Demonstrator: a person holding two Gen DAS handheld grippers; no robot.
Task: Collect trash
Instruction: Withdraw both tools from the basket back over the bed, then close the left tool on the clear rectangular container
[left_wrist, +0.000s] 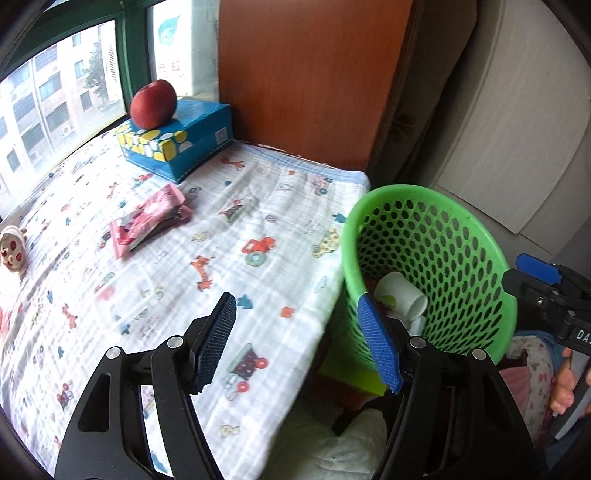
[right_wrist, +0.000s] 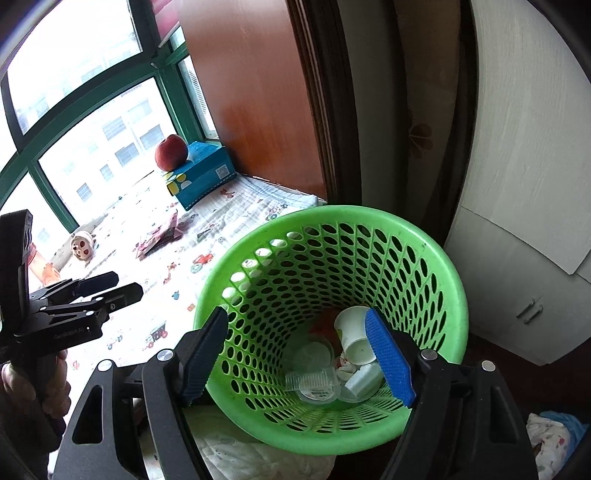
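A green perforated trash basket (left_wrist: 461, 236) stands beside the bed's right edge; it also shows in the right wrist view (right_wrist: 424, 254). Inside lie a white paper cup (right_wrist: 352, 338), a clear plastic container (right_wrist: 314, 384) and other white scraps. A pink snack wrapper (left_wrist: 147, 218) lies on the patterned blanket (left_wrist: 258, 221), and a clear plastic lid (left_wrist: 122, 295) lies nearer me. My left gripper (left_wrist: 295, 339) is open and empty over the blanket's edge. My right gripper (right_wrist: 295, 354) is open and empty above the basket's mouth.
A red apple (left_wrist: 153, 103) sits on a blue tissue box (left_wrist: 181, 144) near the window. A small round toy (left_wrist: 13, 249) lies at the left. A brown wooden panel (left_wrist: 306, 74) stands behind the bed. White cabinets (right_wrist: 517, 258) stand right of the basket.
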